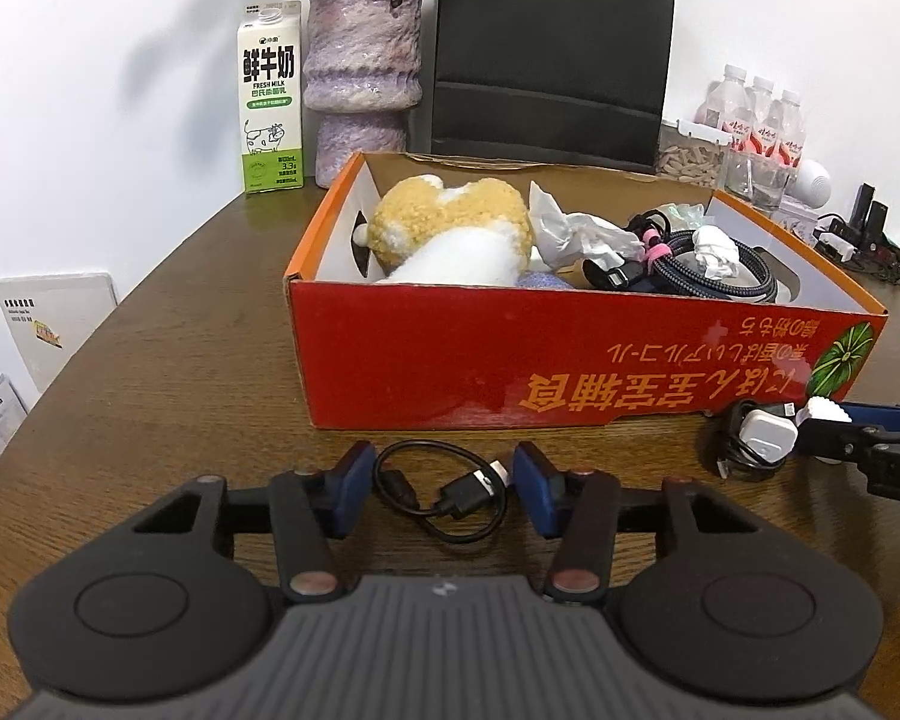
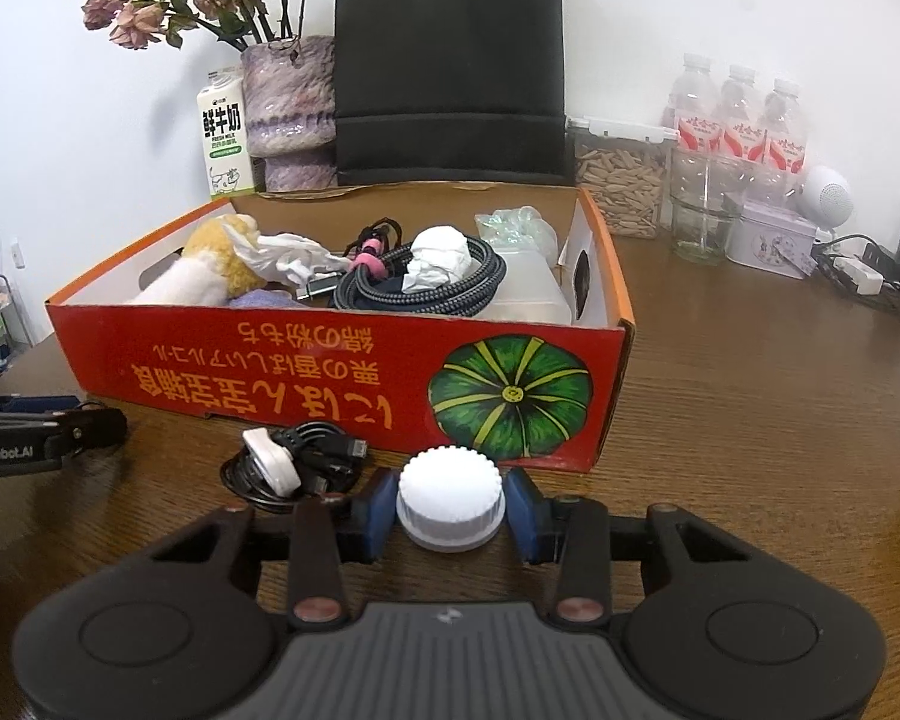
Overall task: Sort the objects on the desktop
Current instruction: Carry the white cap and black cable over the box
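A red cardboard box (image 1: 510,354) stands on the brown table and holds a plush toy (image 1: 450,228), tissues, and coiled cables; it also shows in the right wrist view (image 2: 270,372). My left gripper (image 1: 441,489) is open, its fingers on either side of a short black cable (image 1: 450,495) lying before the box. My right gripper (image 2: 450,507) is shut on a white ribbed bottle cap (image 2: 450,495) on the table, also seen in the left wrist view (image 1: 822,411). A white charger with a black cord (image 2: 276,468) lies left of the cap.
At the back stand a milk carton (image 1: 272,102), a purple vase (image 1: 360,72), a black paper bag (image 1: 549,48), a jar of seeds (image 2: 621,186), water bottles (image 2: 741,120), a glass (image 2: 702,222), a tin (image 2: 774,240) and a power strip (image 2: 870,276).
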